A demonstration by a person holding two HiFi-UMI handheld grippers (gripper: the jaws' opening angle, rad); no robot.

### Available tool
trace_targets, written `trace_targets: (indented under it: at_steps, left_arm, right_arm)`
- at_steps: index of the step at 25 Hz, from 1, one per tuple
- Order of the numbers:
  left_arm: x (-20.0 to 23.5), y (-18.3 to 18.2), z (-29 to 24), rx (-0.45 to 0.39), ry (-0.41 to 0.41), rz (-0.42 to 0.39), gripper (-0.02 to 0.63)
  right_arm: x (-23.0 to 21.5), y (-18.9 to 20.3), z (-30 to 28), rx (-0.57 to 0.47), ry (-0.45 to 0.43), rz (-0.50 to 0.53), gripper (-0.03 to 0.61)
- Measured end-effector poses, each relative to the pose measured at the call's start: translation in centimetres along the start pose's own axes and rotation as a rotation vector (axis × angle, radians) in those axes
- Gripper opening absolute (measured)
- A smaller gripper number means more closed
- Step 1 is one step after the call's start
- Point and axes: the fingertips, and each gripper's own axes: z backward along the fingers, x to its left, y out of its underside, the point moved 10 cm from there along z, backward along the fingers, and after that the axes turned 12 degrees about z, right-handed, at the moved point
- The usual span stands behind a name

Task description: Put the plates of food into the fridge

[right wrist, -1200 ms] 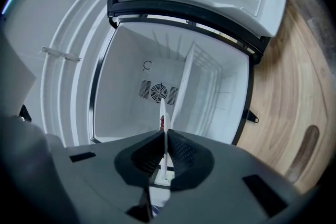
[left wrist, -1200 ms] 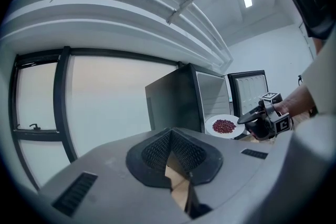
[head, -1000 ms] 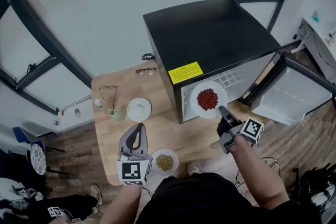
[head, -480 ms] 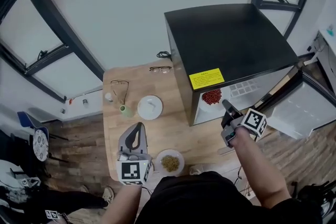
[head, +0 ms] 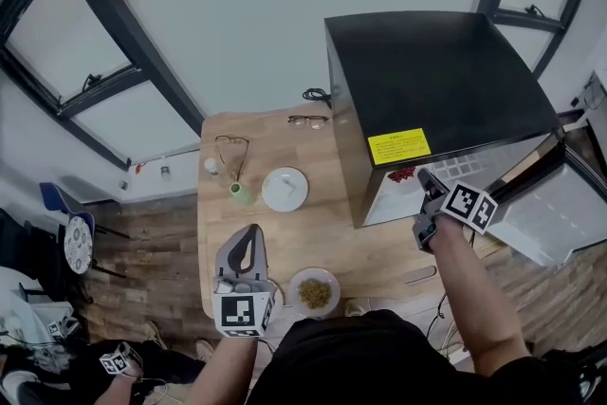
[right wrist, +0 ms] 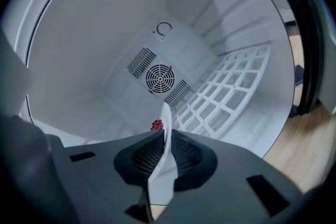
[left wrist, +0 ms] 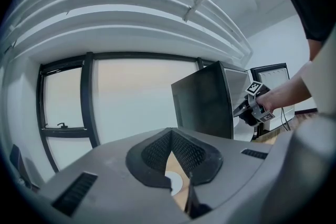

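My right gripper reaches into the open black fridge and is shut on the rim of a white plate of red food. Its jaws have just been opening a little, with the rim still pinched between the pads. In the head view only a bit of the red food shows under the fridge's top. A second plate with yellowish food sits at the table's near edge. My left gripper hovers just left of it, shut and empty.
The fridge door stands swung open to the right. Inside are a rear fan grille and a white wire shelf. On the wooden table lie an empty white dish, a green cup and two pairs of glasses.
The right gripper has carried the plate of red food from in front of the fridge opening into the fridge, so most of it is now hidden. The left gripper stays by the yellowish plate.
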Motion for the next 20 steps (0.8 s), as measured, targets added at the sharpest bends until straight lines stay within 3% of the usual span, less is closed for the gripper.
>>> trace_targets:
  at_steps: [7,12,20]
  left_arm:
    - [0.3,0.2,1.1,0.014,-0.036,0.003,0.003]
    - [0.6,0.4,2.2,0.017,-0.071,0.01,0.003]
    - [0.0,0.9,4.0,0.026,-0.112,0.032,0.003]
  right_arm:
    - [0.4,-1.0,-1.5,0.13,0.152,0.306,0.109]
    - [1.3,-1.2,-2.0,0.155,0.263,0.575,0.133]
    - [1.7,-1.1,-0.6,0.04,0.212,0.667,0.133]
